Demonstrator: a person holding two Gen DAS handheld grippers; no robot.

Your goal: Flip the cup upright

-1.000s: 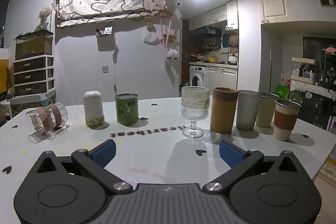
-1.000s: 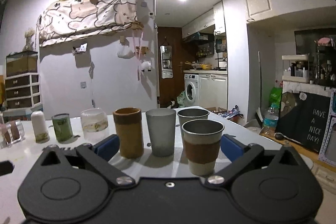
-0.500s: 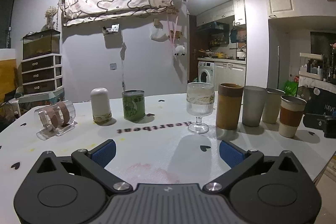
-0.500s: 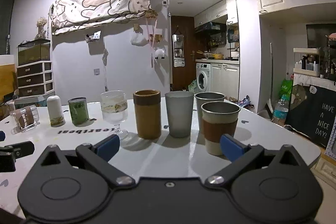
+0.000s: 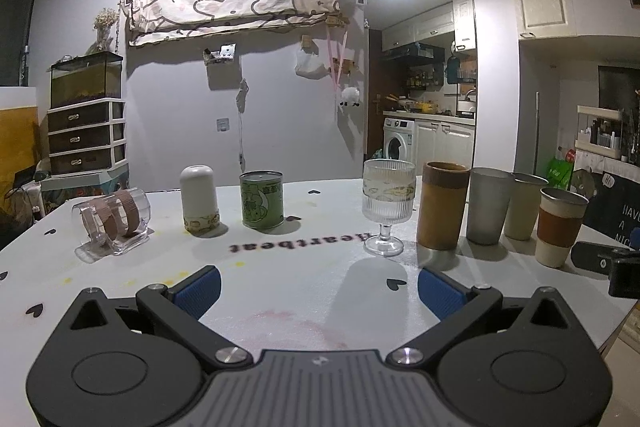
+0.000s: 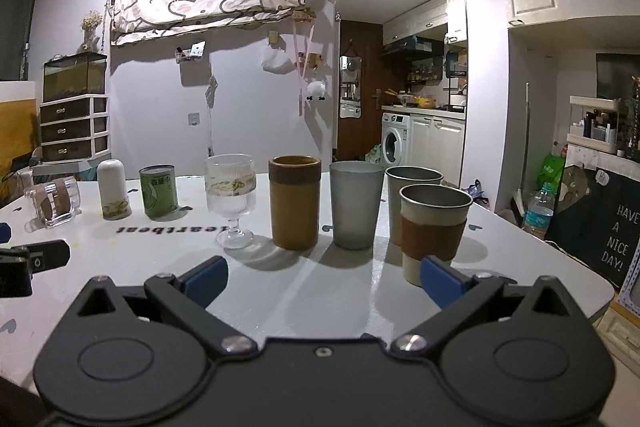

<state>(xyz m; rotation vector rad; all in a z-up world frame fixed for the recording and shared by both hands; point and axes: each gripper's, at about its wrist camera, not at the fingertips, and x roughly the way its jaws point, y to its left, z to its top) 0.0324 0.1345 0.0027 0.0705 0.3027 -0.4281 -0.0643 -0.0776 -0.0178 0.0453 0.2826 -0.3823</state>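
Observation:
A clear glass mug with brown bands (image 5: 113,221) lies on its side at the table's far left; it also shows in the right wrist view (image 6: 54,201). A white cup (image 5: 199,200) and a green cup (image 5: 262,199) stand upside down beside it. A ribbed stemmed glass (image 5: 387,205), a brown cup (image 5: 442,210), a grey cup (image 5: 487,209), a beige cup (image 5: 523,205) and a sleeved cup (image 5: 559,225) stand upright in a row. My left gripper (image 5: 319,289) is open and empty, well short of the cups. My right gripper (image 6: 324,281) is open and empty, before the upright row.
The white table (image 5: 304,267) carries heart marks and printed lettering. Its right edge (image 6: 580,267) drops off near a chalkboard sign (image 6: 618,239). A drawer unit (image 5: 86,137) stands behind the table's left side.
Both grippers have drawn back from the cups and shifted; the cups look smaller and farther. Each gripper now shows at the edge of the other's view. No cup has moved.

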